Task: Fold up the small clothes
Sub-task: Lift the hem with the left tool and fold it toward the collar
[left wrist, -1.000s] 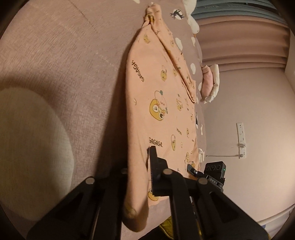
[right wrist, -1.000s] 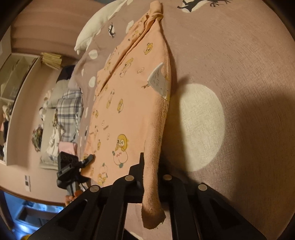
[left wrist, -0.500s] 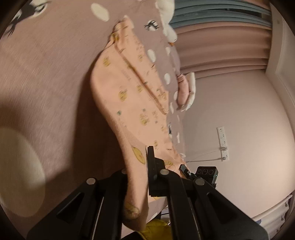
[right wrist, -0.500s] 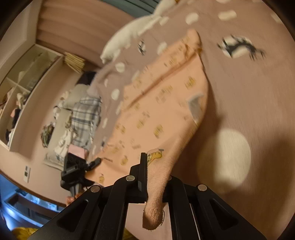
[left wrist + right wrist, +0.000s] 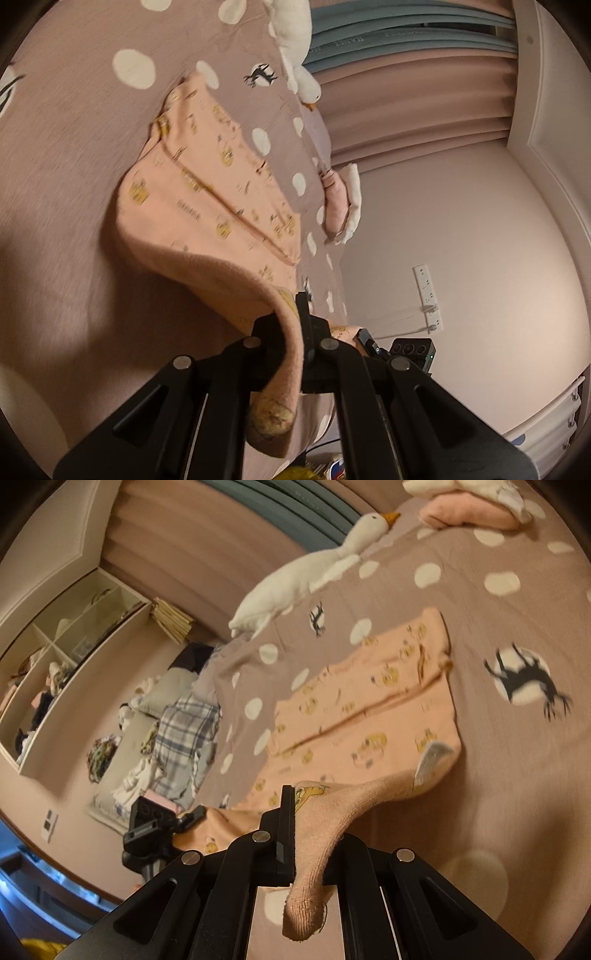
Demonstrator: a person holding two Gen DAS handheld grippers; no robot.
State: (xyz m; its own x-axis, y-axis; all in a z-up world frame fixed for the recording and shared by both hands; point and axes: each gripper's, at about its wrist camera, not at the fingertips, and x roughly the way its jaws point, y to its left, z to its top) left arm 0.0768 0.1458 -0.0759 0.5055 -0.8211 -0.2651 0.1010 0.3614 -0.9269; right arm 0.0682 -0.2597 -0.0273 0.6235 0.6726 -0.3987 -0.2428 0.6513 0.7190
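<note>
Peach pajama top (image 5: 207, 206) lies on the dotted bedspread (image 5: 480, 554), near edge lifted. Left gripper (image 5: 291, 332) and right gripper (image 5: 314, 823) each clamp that edge. Plush goose (image 5: 295, 579) lies beyond.

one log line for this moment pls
phase: folding | left gripper: shut on peach garment | right gripper: shut on peach garment | near edge lifted off bedspread
</note>
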